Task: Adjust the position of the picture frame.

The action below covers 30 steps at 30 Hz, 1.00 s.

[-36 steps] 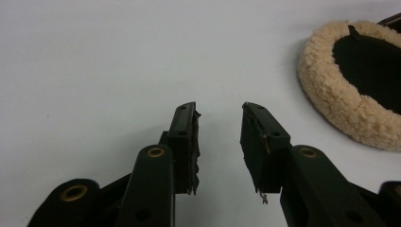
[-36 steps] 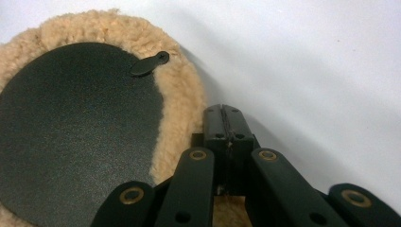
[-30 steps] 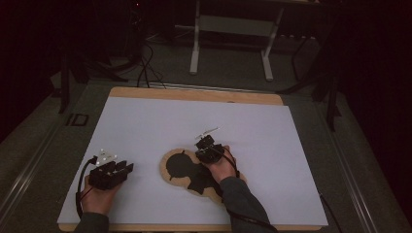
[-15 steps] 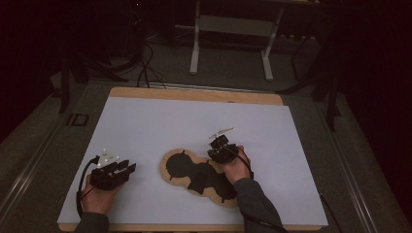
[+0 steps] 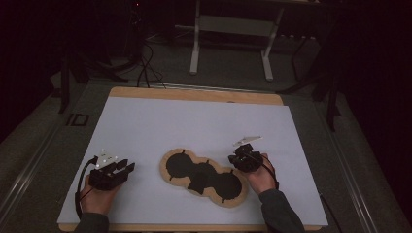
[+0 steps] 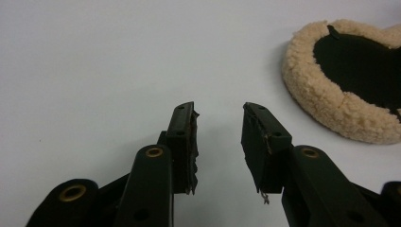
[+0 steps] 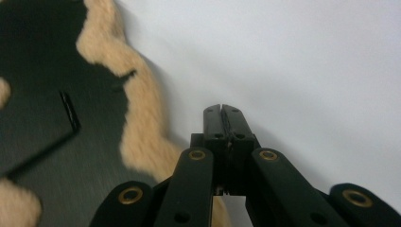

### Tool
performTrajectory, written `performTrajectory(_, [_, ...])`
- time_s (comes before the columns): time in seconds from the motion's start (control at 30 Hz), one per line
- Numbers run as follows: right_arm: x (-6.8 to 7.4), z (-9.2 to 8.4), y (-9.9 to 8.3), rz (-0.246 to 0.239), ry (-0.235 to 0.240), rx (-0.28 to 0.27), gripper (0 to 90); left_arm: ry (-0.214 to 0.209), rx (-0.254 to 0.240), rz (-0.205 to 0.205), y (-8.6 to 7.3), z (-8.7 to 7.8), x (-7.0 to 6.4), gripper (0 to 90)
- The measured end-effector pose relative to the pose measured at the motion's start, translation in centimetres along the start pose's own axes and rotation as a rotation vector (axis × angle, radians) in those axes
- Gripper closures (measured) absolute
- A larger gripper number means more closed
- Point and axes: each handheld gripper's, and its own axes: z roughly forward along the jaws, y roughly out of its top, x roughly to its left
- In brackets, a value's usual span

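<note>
a dim room, a white table. the fleecy mat lies flat, ungrasped; right tongs clenched empty beside it, left tongs released, so handling seems unstarted.

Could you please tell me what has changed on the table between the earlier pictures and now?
The right tool, jaws shut and empty, has slid rightward in the high view, from over the fleece-edged pad to the white table cover just past its right end. Nothing was gripped or released. The left tool, jaws apart and empty, and the pad stayed where they were.
</note>
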Motion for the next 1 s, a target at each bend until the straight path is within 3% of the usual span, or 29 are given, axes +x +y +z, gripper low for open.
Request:
performTrajectory(0.27, [-0.6, -2.7, -2.8, -0.003, 0.002, -0.021, 90.0, -0.002, -0.004, 0.002, 0.0, 0.1, -0.2, 63.9])
performTrajectory(0.43, [-1.0, -3.9, -4.8, 0.023, 0.008, -0.032, 90.0, -0.012, -0.008, -0.008, -0.1, 0.1, -0.2, 63.1])
performTrajectory(0.9, [-0.4, -4.9, -9.2, 0.023, 0.043, 0.016, 90.0, -0.012, -0.009, -0.004, -0.1, 0.2, -0.2, 62.8])
performTrajectory(1.0, [-0.1, -4.8, -10.0, 0.014, 0.058, 0.031, 90.0, -0.032, -0.027, 0.001, -0.1, 0.0, -0.2, 61.8])
